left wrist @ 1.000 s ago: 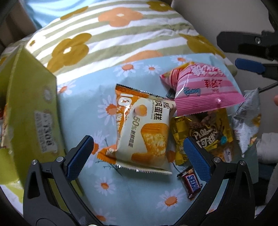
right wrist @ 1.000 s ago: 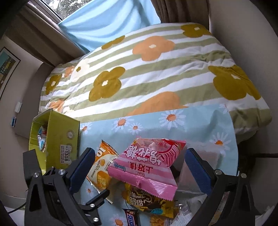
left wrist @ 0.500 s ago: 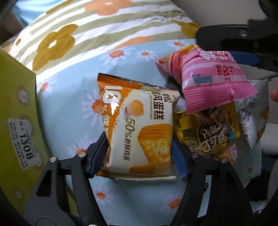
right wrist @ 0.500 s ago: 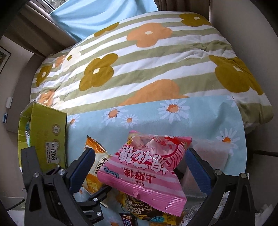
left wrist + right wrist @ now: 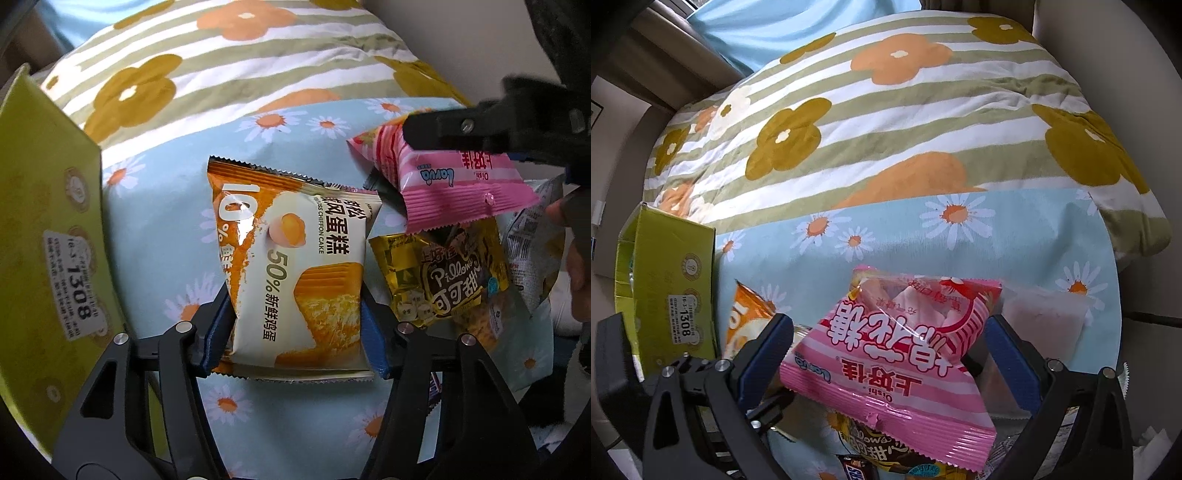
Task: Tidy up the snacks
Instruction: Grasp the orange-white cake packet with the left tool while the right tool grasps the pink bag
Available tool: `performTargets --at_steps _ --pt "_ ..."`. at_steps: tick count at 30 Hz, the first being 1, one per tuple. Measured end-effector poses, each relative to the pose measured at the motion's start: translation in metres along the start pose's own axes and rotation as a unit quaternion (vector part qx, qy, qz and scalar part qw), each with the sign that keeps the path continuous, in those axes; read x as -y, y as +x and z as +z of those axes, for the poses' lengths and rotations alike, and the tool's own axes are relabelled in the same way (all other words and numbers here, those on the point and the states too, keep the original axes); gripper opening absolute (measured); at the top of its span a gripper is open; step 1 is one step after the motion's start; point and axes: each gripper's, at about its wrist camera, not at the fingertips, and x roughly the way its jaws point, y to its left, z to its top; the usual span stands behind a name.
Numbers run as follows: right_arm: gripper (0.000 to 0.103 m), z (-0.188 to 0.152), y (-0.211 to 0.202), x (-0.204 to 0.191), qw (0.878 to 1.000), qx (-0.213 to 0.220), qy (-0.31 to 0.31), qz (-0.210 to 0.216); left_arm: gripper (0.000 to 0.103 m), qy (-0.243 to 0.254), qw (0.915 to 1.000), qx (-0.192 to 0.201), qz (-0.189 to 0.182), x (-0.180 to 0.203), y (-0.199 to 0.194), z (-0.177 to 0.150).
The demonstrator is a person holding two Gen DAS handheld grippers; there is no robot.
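An orange and white chiffon cake packet (image 5: 295,258) lies on the blue daisy cloth (image 5: 166,206). My left gripper (image 5: 295,338) points down over its near end, jaws closing, and both blue pads press its sides. To its right lies a pink striped packet (image 5: 461,184) on top of other snacks. In the right wrist view the pink packet (image 5: 886,384) sits between the wide-apart fingers of my right gripper (image 5: 886,354), which stands open. A yellow-green carton (image 5: 48,221) stands at the left.
A gold Pillows packet (image 5: 443,273) and a silver packet (image 5: 535,251) lie under and beside the pink one; a Snickers bar (image 5: 857,470) lies nearer. A striped floral quilt (image 5: 886,129) covers the bed beyond. A person's fingers (image 5: 576,258) show at the right edge.
My left jaws have come in from wide apart onto the sides of the cake packet. The right gripper has sunk lower over the pink packet, still open.
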Motion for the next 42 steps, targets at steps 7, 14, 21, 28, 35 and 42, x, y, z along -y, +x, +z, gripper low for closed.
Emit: performTargets --at_steps 7,14,21,28,35,42 --pt "0.103 0.002 0.011 -0.003 0.999 -0.009 -0.015 -0.030 0.057 -0.017 0.9998 0.007 0.000 -0.008 -0.007 -0.005" --pt "0.097 -0.005 0.029 -0.004 0.998 -0.035 -0.021 -0.038 0.057 -0.025 0.9995 0.017 -0.002 -0.012 -0.014 -0.007" --pt "0.084 -0.014 0.023 -0.007 0.998 -0.027 -0.025 -0.042 0.057 -0.028 0.9992 0.031 -0.002 -0.014 -0.025 -0.008" --pt "0.083 -0.019 -0.009 -0.009 1.000 0.010 -0.014 -0.021 0.057 -0.038 0.9980 0.050 -0.008 -0.014 -0.044 -0.009" --pt "0.083 -0.026 -0.057 -0.023 0.998 0.061 -0.026 0.005 0.057 -0.048 0.9945 0.093 -0.003 -0.010 -0.082 -0.012" --pt "0.083 -0.036 -0.112 -0.045 0.991 0.116 -0.063 0.032 0.057 -0.081 0.9856 0.148 0.001 -0.014 -0.136 -0.027"
